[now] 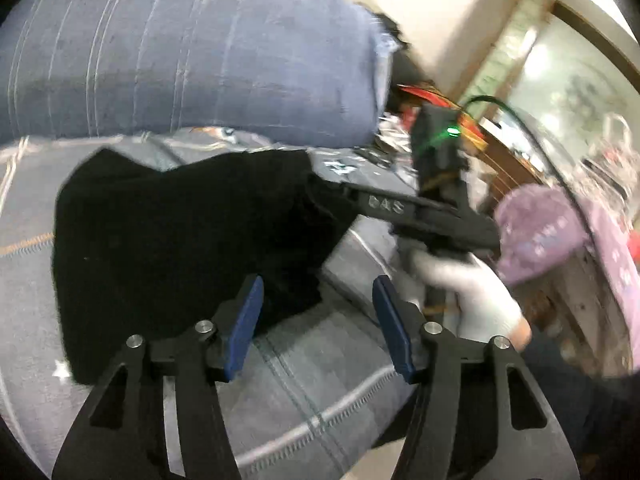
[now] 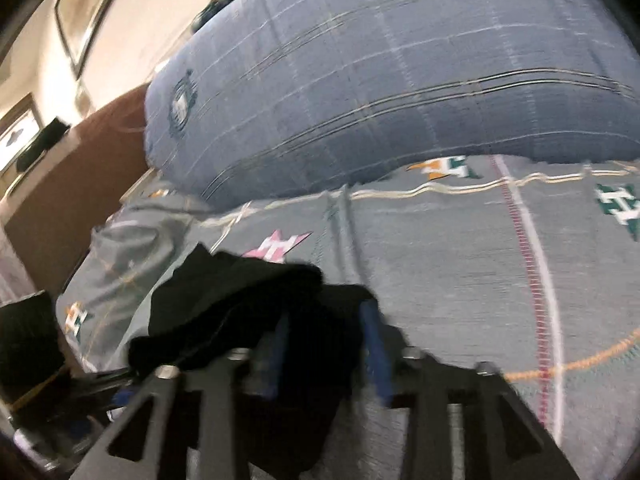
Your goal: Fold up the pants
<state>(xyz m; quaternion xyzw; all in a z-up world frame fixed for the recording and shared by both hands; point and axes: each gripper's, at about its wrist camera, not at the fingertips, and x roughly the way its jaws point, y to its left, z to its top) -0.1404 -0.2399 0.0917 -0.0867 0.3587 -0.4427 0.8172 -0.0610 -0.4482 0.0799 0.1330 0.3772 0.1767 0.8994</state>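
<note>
- black pants: bunched dark heap on the grey patterned bedspread, lying ahead and left of the left gripper; folds and edges hard to read, fabric too dark
- right wrist view: same pants heaped just ahead of the right gripper, cloth spilling down between its blue pads
- left gripper: jaws spread, nothing between them, only bedspread showing in the gap; left pad sits at the near edge of the pants, contact cannot be told
- right gripper: jaws part-open, black cloth lies between the pads but does not look pinched; blur makes this unsure, so released is a judgement
- right gripper's body also shows in the left view, off to the right and ahead, held by a white-gloved hand with a purple sleeve behind
- beyond the pants: big blue plaid pillow at the far side of the bed; brown headboard or furniture edge far left in right view
- judged step: pants just let go after a fold or drop, heap not yet neat
- to do it well: find the waistband or a leg hem before closing, grip one layer at an edge with each gripper, pull apart to flatten on the bedspread, then fold; avoid pinching the bedspread along with it
</note>
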